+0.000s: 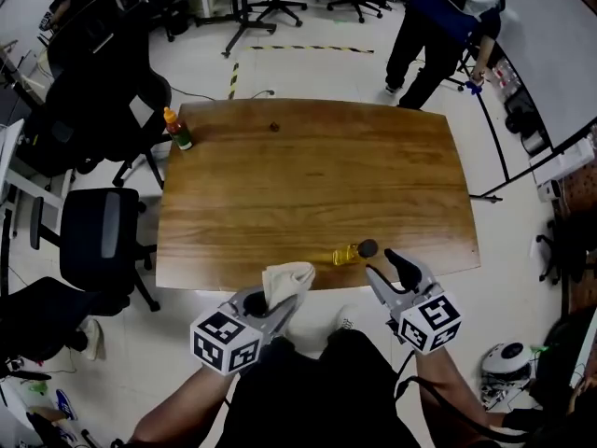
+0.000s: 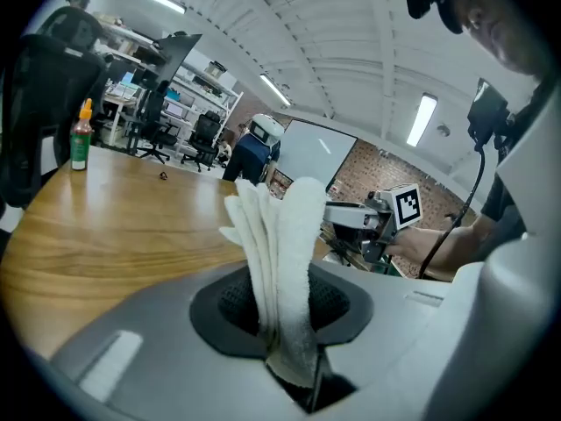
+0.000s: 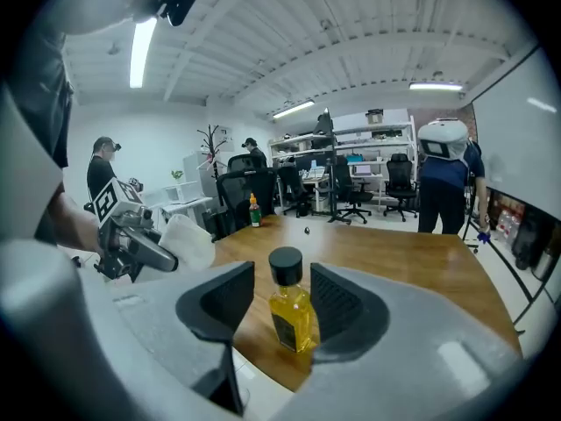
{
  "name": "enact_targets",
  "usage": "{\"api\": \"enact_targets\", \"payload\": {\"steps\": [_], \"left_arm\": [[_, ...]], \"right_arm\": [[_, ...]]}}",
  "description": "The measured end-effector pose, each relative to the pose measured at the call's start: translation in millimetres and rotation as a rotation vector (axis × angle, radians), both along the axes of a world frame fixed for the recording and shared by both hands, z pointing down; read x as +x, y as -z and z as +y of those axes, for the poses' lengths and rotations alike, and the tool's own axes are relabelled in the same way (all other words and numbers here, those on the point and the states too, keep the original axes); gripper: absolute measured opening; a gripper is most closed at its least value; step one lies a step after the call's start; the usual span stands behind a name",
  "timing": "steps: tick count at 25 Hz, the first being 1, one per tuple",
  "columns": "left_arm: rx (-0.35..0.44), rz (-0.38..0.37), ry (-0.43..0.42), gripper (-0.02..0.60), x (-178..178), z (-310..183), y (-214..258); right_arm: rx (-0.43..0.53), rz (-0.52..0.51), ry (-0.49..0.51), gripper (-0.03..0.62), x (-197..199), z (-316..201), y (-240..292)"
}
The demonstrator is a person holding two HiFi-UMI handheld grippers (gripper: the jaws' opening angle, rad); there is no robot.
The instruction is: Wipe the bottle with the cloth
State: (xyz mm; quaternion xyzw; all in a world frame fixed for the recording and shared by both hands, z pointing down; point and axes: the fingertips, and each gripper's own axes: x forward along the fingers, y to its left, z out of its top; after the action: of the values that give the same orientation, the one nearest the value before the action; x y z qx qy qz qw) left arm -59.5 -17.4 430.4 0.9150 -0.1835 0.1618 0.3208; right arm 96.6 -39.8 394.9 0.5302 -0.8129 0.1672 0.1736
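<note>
Your left gripper (image 1: pixel 272 308) is clamped on a folded white cloth (image 2: pixel 280 253), which stands up from its jaws just off the near edge of the wooden table (image 1: pixel 308 175). Your right gripper (image 1: pixel 381 264) has its jaws apart. The small yellow bottle (image 3: pixel 292 310), black-capped, stands upright near that near edge, framed in the gap between them and untouched. A green bottle (image 1: pixel 177 129) sits at the table's far left corner.

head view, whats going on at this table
A person holds tongs in each hand at the near edge of the brown wooden table. The left tongs are clamped on a folded white cloth. The right tongs are open. The small yellow bottle with a black cap stands on the table just ahead of them, not gripped. The cloth isn't on the bottle yet.
</note>
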Motion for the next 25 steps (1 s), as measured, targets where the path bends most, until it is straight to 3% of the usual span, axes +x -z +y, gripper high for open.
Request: {"api": "enact_targets", "payload": {"steps": [9, 12, 16, 20, 22, 25], "left_arm": [[-0.021, 0.001, 0.051, 0.109, 6.1, -27.3, -9.2], [-0.018, -0.016, 0.043, 0.109, 12.2, -31.5, -16.4], [-0.084, 0.026, 0.045, 0.109, 28.3, -36.0, -28.7], [-0.197, 0.153, 0.072, 0.109, 53.1, -40.1, -31.2], [-0.283, 0.288, 0.082, 0.109, 67.8, -42.7, -24.9], [-0.457, 0.548, 0.098, 0.109, 83.5, -51.7, -11.9]], "right_arm": [[-0.001, -0.011, 0.047, 0.201, -8.1, -33.1, -28.0], [0.036, 0.015, 0.092, 0.149, -13.0, -37.6, -26.6], [0.057, 0.020, 0.116, 0.147, -14.0, -37.4, -25.9], [0.058, 0.004, 0.118, 0.146, -13.5, -36.4, -25.3], [0.052, -0.006, 0.117, 0.146, -13.4, -36.8, -25.0], [0.038, -0.010, 0.125, 0.146, -13.6, -37.1, -24.3]]}}
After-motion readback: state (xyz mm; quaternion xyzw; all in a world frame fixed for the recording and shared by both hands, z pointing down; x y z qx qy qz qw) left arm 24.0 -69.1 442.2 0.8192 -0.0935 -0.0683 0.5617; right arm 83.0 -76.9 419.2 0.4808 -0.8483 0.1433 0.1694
